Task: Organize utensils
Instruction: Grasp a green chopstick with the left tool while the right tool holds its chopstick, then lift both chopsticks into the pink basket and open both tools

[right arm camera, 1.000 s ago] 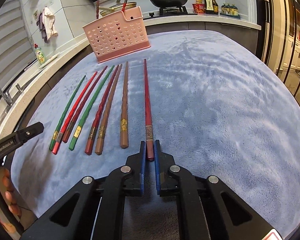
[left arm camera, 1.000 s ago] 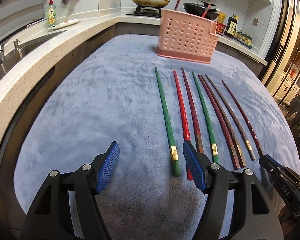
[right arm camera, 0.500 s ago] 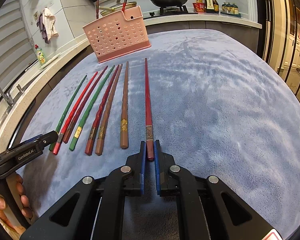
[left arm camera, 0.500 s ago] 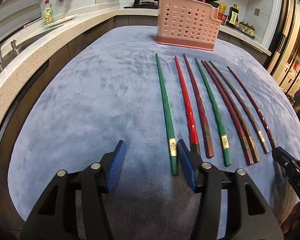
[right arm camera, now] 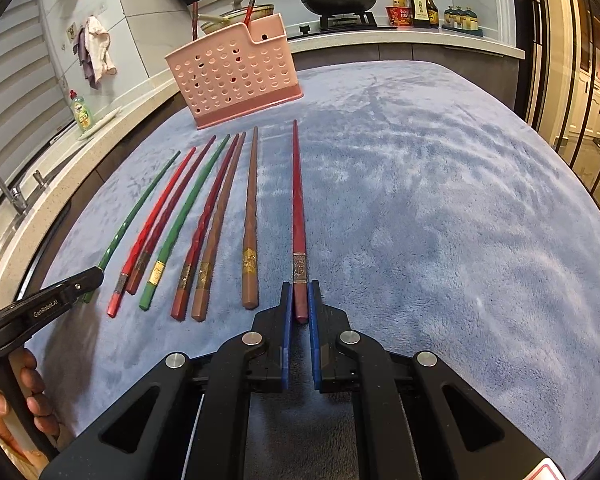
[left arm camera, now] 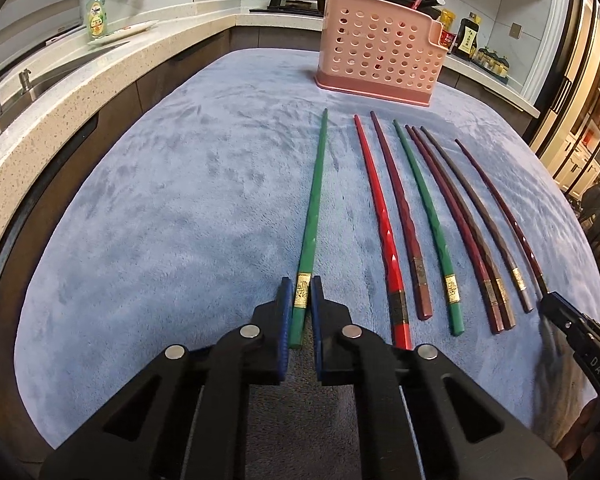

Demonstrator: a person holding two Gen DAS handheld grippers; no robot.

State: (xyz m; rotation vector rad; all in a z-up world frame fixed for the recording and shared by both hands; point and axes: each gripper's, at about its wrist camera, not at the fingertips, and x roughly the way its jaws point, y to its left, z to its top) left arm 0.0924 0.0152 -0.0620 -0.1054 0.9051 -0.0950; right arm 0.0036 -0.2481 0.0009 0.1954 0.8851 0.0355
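Chopsticks: eight lie fanned on the blue cloth (left arm camera: 160,220) across the middle of both frames, thick ends nearest the cameras; two more stand in the pink holder (left arm camera: 376,52) at the upper centre of the left wrist view.
Pink holder: upright at the far end of the cloth, well apart from the row; probably where the sticks belong.
Change, left gripper (left arm camera: 301,300): a second ago its jaws stood wide beside the leftmost green chopstick (left arm camera: 312,208); now they are closing, the blue pads against both sides of its gold-banded end in the lower centre.
Change, right gripper (right arm camera: 300,300): none; it stays clamped on the thick end of the dark red chopstick (right arm camera: 298,200), the rightmost of the row.
Meaning: each gripper now has an outermost stick, so the grasping step looks finished and lifting towards the holder seems next; six sticks remain untouched.
Left view only: the pads meeting the green stick; the right gripper shows merely as a black edge at lower right.
Right view only: the grip on the dark red stick, the person's hand (right arm camera: 16,400) at lower left, and the left gripper's tip covering the green stick's end.
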